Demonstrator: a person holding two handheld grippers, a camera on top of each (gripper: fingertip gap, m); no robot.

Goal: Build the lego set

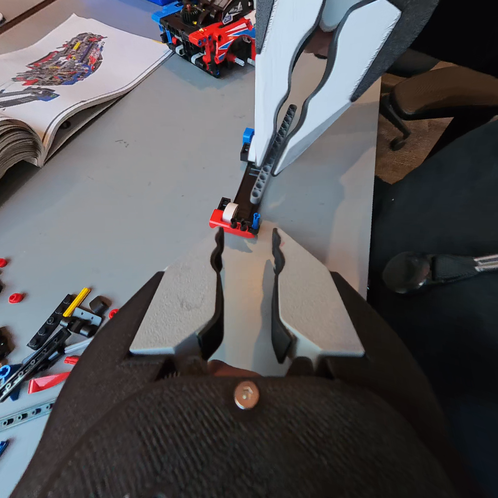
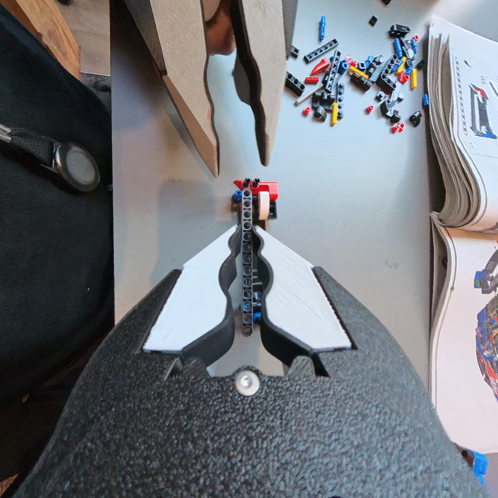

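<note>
A small sub-assembly lies on the grey table (image 1: 161, 175). It has a red end piece (image 1: 229, 225), a white curved piece (image 1: 230, 211) and a long dark grey holed beam (image 1: 265, 168) along a black panel. My right gripper (image 2: 246, 227), with white fingers, is shut on the beam (image 2: 246, 258) at mid-length; it also shows in the left wrist view (image 1: 268, 168). My left gripper (image 1: 248, 234) is open and empty, its tips just short of the red end piece (image 2: 268, 187). It comes in from the top of the right wrist view (image 2: 240, 169).
An open instruction booklet (image 1: 67, 67) lies at the far left, with a partly built red, blue and black car (image 1: 210, 37) beyond it. Several loose pieces (image 2: 363, 75) lie scattered beside the booklet (image 2: 463, 134). The table edge (image 1: 373, 188) runs close by, with a chair (image 1: 431, 94) past it. My right fingertips sit around 5 cm from my left ones.
</note>
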